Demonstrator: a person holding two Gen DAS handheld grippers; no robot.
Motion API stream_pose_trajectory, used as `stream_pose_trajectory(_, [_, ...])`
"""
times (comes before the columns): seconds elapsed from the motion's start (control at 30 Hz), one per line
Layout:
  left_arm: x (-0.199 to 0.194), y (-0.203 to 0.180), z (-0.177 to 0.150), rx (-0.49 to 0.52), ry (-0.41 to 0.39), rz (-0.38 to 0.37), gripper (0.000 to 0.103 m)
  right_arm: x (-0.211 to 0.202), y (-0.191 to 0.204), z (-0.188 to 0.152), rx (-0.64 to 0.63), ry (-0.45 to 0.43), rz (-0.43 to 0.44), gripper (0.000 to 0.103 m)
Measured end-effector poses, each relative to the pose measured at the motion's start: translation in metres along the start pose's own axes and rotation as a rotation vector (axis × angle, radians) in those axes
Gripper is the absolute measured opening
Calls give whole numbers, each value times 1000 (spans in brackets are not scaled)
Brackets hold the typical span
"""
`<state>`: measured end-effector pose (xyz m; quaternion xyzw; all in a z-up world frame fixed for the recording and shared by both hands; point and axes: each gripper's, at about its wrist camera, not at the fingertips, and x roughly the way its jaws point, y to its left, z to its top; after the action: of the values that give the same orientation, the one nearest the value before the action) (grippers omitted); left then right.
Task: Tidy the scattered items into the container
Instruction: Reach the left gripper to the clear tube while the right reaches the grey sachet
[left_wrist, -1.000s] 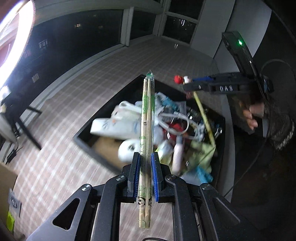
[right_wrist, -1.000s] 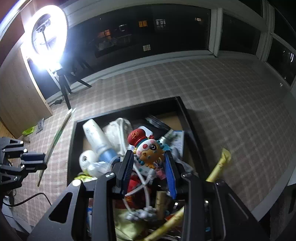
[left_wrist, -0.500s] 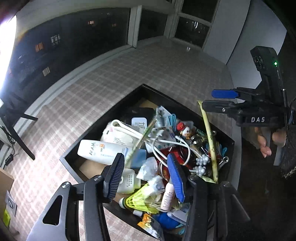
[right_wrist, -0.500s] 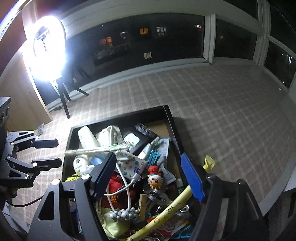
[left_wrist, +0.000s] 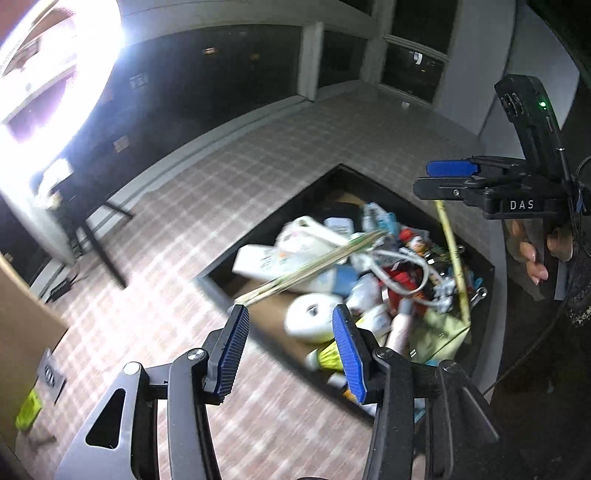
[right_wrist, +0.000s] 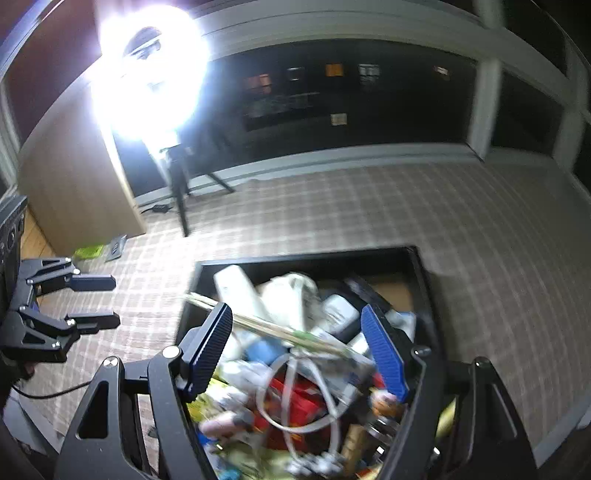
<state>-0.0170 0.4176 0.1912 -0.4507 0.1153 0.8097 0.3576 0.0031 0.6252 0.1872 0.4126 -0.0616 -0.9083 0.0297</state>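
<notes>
A black rectangular tray (left_wrist: 218, 275) (right_wrist: 186, 314) sits on the checked cloth, heaped with items: white tubes, a white cable, a red pouch, a small clown figure (left_wrist: 415, 240). Wrapped chopsticks (left_wrist: 310, 264) (right_wrist: 280, 328) lie across the heap, one end over the tray's near-left rim. My left gripper (left_wrist: 290, 347) is open and empty, just short of the tray's near rim. My right gripper (right_wrist: 299, 350) is open and empty above the heap; it also shows in the left wrist view (left_wrist: 443, 181). The left gripper shows at the left of the right wrist view (right_wrist: 99, 301).
A bright ring light (right_wrist: 147, 77) on a tripod stands beyond the table, with a wooden cabinet (right_wrist: 74, 177) beside it. Dark windows line the far side. A long yellow wrapped stick (left_wrist: 452, 254) leans in the tray's right part. A green item (left_wrist: 27, 410) lies at the far left.
One second ago my left gripper held the chopsticks and my right held the clown figure. Both opened and dropped them into the tray. Both grippers have since drawn back, still open.
</notes>
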Motion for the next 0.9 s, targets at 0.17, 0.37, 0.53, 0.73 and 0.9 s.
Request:
stream_pose_trajectory(0.17, [-18, 41, -25, -61, -1, 50, 44, 22, 46, 14, -106, 7, 28, 72])
stream_pose_trajectory(0.37, [-40, 89, -58, -122, -11, 109, 44, 47, 98, 26, -206, 17, 58, 72])
stream_pose_trajectory(0.53, [-54, 133, -85, -166, -3, 152, 44, 64, 143, 37, -274, 30, 82, 72])
stream_pose_trajectory(0.73, [-64, 182, -122, -232, 11, 193, 44, 92, 198, 48, -332, 47, 136, 72])
stream_pose_trajectory(0.9, [-73, 221, -154, -259, 42, 236, 44, 117, 241, 55, -369, 75, 179, 72])
